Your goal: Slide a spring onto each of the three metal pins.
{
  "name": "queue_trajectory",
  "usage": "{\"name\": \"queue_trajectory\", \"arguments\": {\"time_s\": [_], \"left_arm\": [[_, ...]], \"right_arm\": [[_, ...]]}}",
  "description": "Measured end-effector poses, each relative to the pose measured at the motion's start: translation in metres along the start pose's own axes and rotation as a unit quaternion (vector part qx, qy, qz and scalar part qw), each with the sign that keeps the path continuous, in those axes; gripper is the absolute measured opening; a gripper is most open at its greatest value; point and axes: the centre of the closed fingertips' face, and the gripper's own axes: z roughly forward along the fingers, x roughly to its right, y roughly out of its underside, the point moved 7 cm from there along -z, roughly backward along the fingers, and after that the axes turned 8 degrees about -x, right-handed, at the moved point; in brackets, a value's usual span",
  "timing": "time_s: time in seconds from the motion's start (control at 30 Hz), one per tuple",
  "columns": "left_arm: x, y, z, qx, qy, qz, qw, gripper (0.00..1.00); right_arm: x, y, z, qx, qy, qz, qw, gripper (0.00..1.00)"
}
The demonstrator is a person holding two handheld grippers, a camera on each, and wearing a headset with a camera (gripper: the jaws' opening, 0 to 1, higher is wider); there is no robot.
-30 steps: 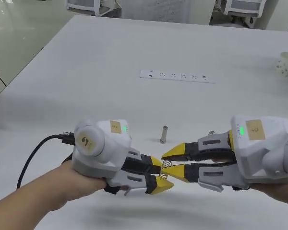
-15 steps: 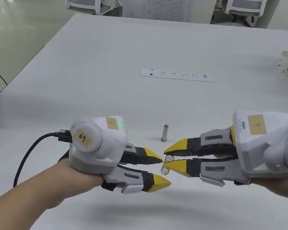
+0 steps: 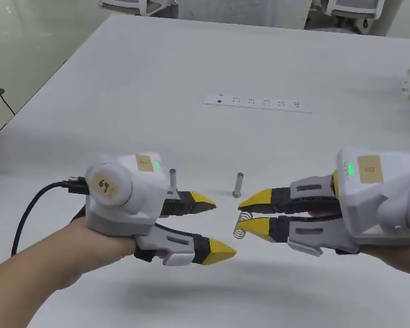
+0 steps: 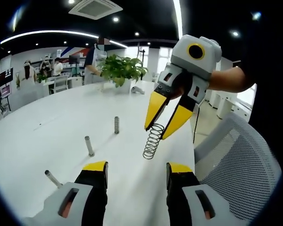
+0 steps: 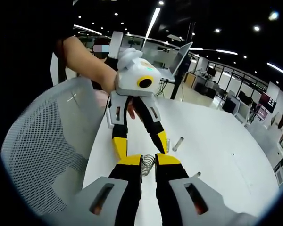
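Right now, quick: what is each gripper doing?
The left gripper is open, holding nothing.
The right gripper is closed on the spring.

An open-plan office: long white table, mesh chair, power strip, potted plant, ceiling light strips.

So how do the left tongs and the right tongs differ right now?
The left tongs stand wide open and hold nothing, while the right tongs are nearly closed, pinching a spring that hangs from their ends. The left tongs point to the right and the right tongs point to the left, so they face each other over the table. Both are yellow-tipped with white bodies.
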Motion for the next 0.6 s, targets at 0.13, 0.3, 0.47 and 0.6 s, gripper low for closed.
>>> {"name": "queue_trajectory", "arguments": {"time_s": [0.13, 0.3, 0.47, 0.6], "left_arm": [[-0.004, 0.003, -0.005, -0.002, -0.011, -0.01, 0.9999, 0.51], [-0.008, 0.008, -0.012, -0.001, -0.024, -0.022, 0.9995, 0.59], [-0.012, 0.013, -0.018, -0.001, -0.039, -0.033, 0.9987, 0.68], [-0.016, 0.018, -0.023, -0.002, -0.05, -0.044, 0.9978, 0.75]], "right_arm": [[0.004, 0.001, 0.0, 0.0, 0.011, 0.004, 0.9999, 0.07], [0.006, 0.003, -0.001, -0.003, 0.017, 0.005, 0.9998, 0.07], [0.008, 0.005, -0.001, -0.007, 0.021, 0.005, 0.9997, 0.07], [0.009, 0.007, -0.001, -0.01, 0.025, 0.003, 0.9996, 0.07]]}}
